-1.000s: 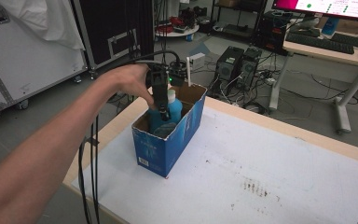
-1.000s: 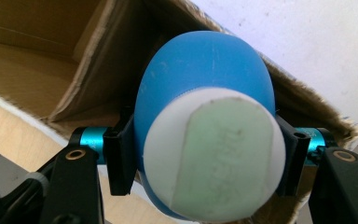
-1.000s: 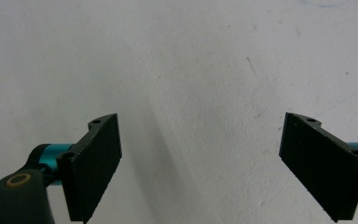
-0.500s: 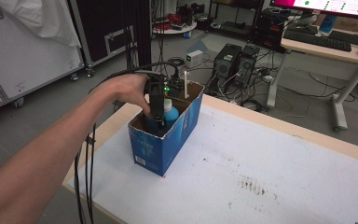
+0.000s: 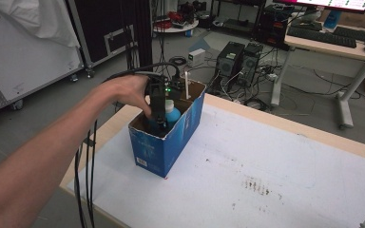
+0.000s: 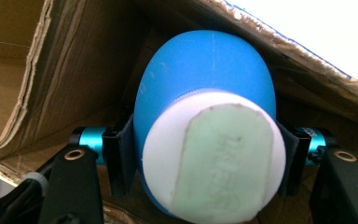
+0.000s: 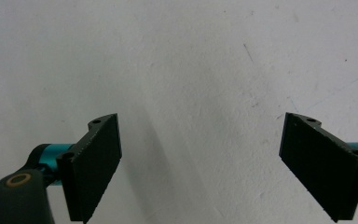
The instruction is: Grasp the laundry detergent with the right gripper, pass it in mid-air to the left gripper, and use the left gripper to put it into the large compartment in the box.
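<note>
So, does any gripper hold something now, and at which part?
The left gripper holds the blue bottle inside the cardboard box, jaws on its two sides just below the white cap. The right gripper is open above the table, empty.

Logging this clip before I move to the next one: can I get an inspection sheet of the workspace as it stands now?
Surface: white table with dark smudges.
Job's things: blue bottle with a white cap, standing inside the open blue cardboard box; a white stick rises from the box's far end.
Clutter: nothing seen on the table apart from the box.
Grippers: left gripper reaches into the box, fingers closed on the bottle; right gripper is open over bare table.
Cables: black cables trail from the left gripper over the table's edge.
Surroundings: computer towers on the floor, a desk with a keyboard.
</note>
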A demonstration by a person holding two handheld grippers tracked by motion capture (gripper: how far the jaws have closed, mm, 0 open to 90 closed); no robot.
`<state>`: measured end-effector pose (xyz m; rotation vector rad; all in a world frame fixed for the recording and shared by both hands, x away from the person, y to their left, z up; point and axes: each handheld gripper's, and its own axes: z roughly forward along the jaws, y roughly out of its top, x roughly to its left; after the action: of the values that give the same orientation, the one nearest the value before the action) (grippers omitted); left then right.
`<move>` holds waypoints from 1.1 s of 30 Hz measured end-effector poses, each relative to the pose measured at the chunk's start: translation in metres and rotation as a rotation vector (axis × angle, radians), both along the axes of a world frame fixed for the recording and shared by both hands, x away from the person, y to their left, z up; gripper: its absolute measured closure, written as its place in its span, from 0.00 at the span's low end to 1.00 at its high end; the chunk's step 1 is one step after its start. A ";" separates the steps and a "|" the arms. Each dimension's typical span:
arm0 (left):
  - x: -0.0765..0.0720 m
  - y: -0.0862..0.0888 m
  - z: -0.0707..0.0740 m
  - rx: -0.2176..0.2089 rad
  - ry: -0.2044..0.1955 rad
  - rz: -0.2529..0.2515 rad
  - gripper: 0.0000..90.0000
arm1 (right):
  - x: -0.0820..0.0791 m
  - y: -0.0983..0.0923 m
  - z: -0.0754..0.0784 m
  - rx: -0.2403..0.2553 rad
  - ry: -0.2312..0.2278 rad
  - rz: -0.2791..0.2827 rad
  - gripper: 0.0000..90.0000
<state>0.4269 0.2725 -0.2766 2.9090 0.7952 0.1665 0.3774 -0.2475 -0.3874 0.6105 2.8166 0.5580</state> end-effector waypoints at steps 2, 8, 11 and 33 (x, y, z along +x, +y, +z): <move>0.000 0.000 0.000 0.004 0.002 0.003 0.41 | 0.000 0.000 0.000 0.002 0.000 0.006 0.13; 0.000 -0.001 -0.001 0.016 -0.007 -0.001 0.41 | -0.001 0.001 0.000 0.008 -0.002 0.006 0.13; 0.000 -0.001 0.000 0.012 -0.008 0.006 0.41 | -0.001 0.001 0.000 0.008 -0.002 0.008 0.13; 0.000 0.003 0.027 0.003 -0.045 0.047 0.26 | -0.003 0.001 0.000 0.001 0.005 0.009 0.13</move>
<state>0.4266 0.2751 -0.2494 2.8800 0.8569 0.2363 0.3744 -0.2468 -0.3872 0.6010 2.8256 0.5602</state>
